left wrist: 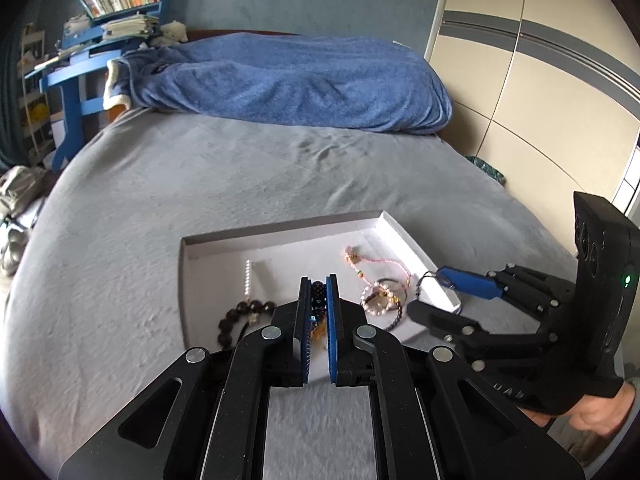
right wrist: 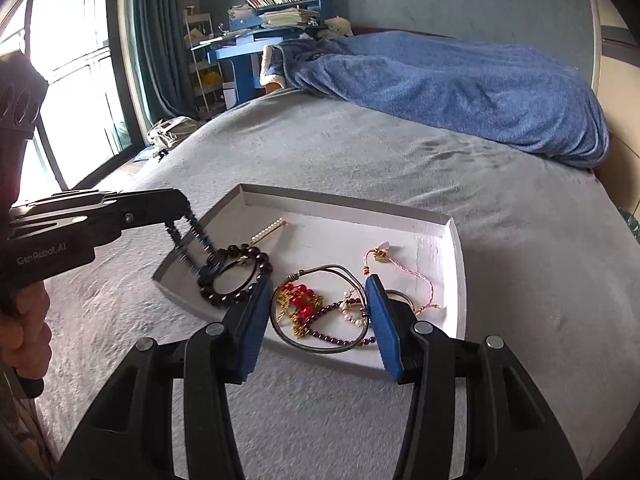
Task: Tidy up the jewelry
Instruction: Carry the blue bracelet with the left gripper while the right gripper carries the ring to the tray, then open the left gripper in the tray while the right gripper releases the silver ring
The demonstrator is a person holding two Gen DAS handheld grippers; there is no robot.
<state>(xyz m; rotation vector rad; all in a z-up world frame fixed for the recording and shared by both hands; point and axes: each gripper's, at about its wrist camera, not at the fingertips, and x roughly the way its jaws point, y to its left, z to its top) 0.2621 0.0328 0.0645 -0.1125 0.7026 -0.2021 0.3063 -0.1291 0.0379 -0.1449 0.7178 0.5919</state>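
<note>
Soft window daylight, fisheye-warped edges.

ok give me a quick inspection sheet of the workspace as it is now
surface: grey bed cover, white tray on it
job's things: dark bead bracelet, metal bangle, red bead piece, pink cord bracelet, pearl bar in tray
clutter: nothing seen
grippers: left gripper shut on dark beaded strand, lifting it; right gripper open over the tray's near edge
cables: nothing seen
surroundings: blue blanket, blue desk, window
</note>
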